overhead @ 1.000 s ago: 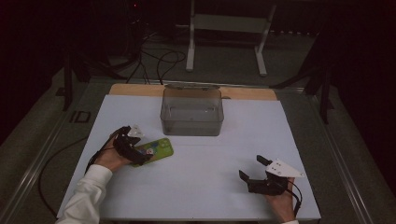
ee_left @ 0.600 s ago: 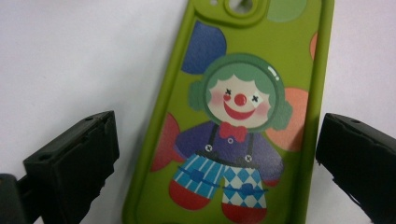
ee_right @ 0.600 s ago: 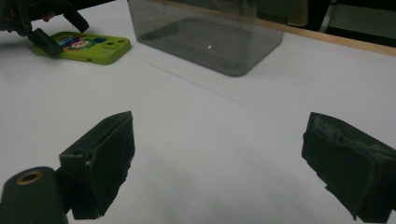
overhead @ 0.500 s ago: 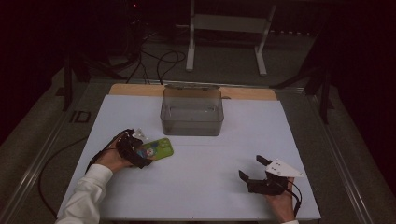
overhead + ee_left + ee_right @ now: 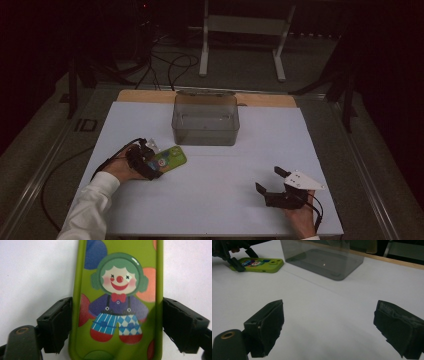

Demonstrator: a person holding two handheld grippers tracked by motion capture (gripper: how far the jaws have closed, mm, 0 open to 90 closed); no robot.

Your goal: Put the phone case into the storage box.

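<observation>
The flat green plastic case printed with a clown figure [image 5: 169,159] lies on the white surface [image 5: 220,200], toward its left side and just in front of the left corner of the clear grey rectangular plastic bin [image 5: 205,120]. The case and the bin are near each other but apart.

The left tool [image 5: 152,165] sits at the near end of the case. Its jaws have just been closing with the case between them. In the left gripper view, both black pads [image 5: 58,322] press against the long edges of the case [image 5: 117,302], so the tool is clamped on it. The case rests flat on the surface.

The right tool [image 5: 270,182] is held low over the right front part of the surface, well apart from the case and the bin. Its jaws stand wide apart with only bare surface between them. In the right gripper view, the case [image 5: 259,265] lies far left and the bin [image 5: 322,260] stands ahead.
</observation>
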